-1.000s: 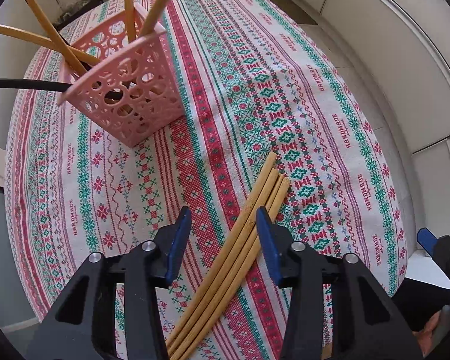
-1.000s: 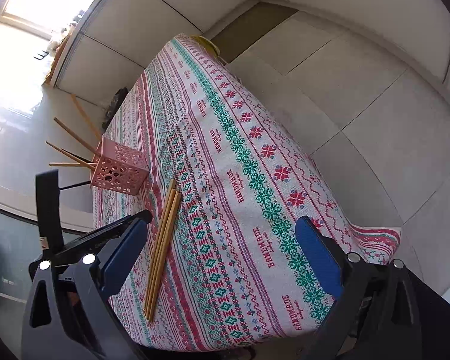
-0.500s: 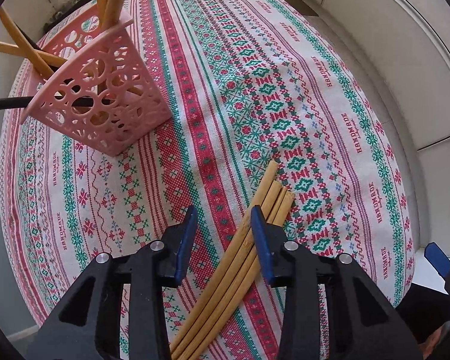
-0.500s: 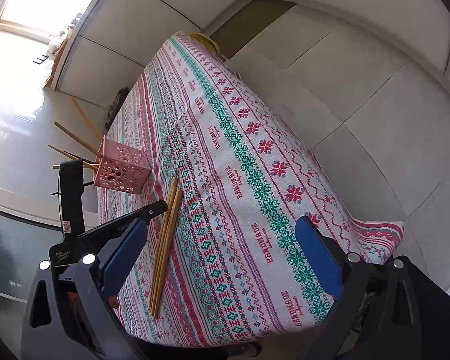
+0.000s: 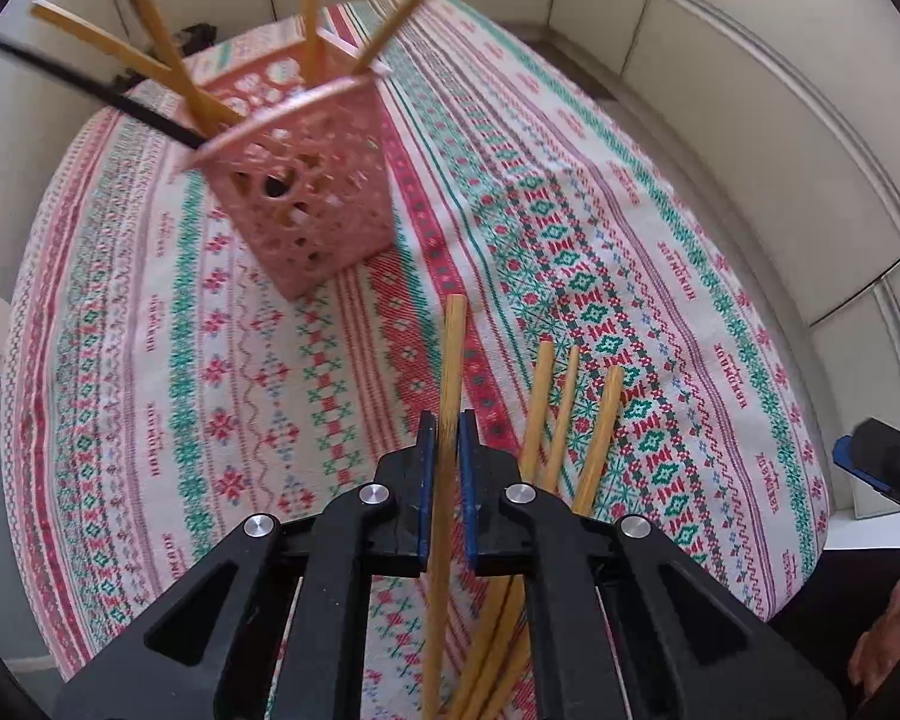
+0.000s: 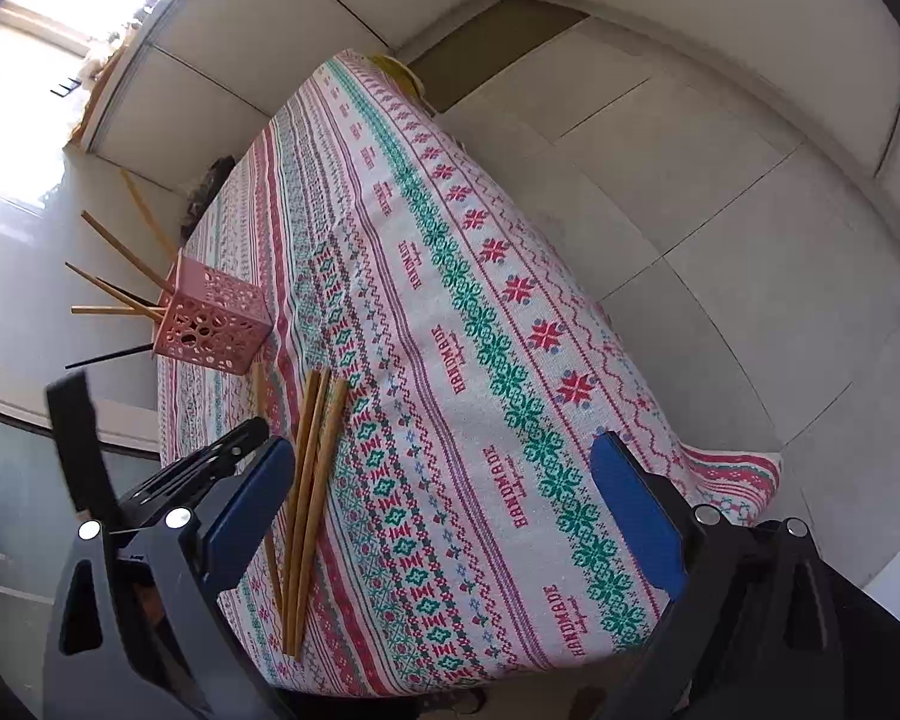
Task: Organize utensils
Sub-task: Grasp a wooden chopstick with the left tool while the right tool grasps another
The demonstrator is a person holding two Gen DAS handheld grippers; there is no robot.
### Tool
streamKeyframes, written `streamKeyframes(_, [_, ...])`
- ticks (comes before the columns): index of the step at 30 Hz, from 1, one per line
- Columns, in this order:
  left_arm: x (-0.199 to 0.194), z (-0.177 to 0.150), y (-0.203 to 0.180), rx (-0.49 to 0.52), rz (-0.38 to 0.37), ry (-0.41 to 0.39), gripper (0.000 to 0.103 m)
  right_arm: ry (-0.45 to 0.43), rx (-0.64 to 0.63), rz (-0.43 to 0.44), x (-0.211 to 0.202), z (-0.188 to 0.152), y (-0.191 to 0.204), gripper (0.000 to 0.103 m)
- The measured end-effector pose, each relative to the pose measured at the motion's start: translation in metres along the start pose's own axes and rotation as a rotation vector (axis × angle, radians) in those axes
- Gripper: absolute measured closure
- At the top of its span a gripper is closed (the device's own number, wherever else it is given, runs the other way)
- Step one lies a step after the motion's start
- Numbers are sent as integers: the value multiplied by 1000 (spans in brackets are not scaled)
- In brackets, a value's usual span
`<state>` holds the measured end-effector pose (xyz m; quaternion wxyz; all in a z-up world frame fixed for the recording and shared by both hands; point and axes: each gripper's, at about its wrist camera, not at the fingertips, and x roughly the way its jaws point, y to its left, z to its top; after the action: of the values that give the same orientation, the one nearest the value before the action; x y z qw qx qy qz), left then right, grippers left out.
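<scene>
My left gripper (image 5: 445,441) is shut on one wooden chopstick (image 5: 450,360) and holds it lifted off the cloth, tip pointing toward the pink perforated holder (image 5: 306,198). The holder stands upright with several wooden chopsticks and a black one leaning out of it. Three more wooden chopsticks (image 5: 561,414) lie on the cloth just right of the held one. In the right wrist view the holder (image 6: 210,324) sits at the table's left edge with the loose chopsticks (image 6: 312,480) below it. My right gripper (image 6: 438,516) is open and empty above the table's near end.
The table (image 6: 510,312) is covered with a red, green and white patterned cloth (image 5: 600,252). A tiled floor lies to its right and a pale wall behind. The other gripper's blue tip (image 5: 876,462) shows at the left wrist view's right edge.
My left gripper has shut on one chopstick from the bundle and lifted it, leaving three on the cloth. The right gripper stays open and has barely moved.
</scene>
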<state>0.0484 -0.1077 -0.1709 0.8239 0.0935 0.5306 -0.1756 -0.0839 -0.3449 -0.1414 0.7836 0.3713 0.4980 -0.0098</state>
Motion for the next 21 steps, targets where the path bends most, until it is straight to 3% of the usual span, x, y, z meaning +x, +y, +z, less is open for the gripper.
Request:
streamKeyframes(7, [-79, -58, 64, -95, -18, -207, 97, 49, -41, -140, 39, -15, 57, 9])
streamKeyframes(8, [-87, -63, 72, -113, -22, -227, 97, 40, -56, -179, 46, -17, 67, 15])
streamKeyframes(10, [-105, -71, 84, -151, -39, -272, 97, 48, -65, -239, 61, -19, 78, 37])
streamKeyframes(11, [-112, -73, 90, -165, -47, -292, 97, 71, -56, -257, 70, -18, 81, 52])
streamKeyframes(12, [-116, -74, 95, -178, -55, -312, 97, 92, -47, -271, 77, -18, 82, 60])
streamKeyframes(18, [-129, -74, 111, -214, -113, -367, 97, 103, 6, -257, 90, -12, 91, 60])
streamKeyframes(21, [-136, -73, 114, -219, -130, -399, 97, 95, -24, -292, 97, -12, 101, 60])
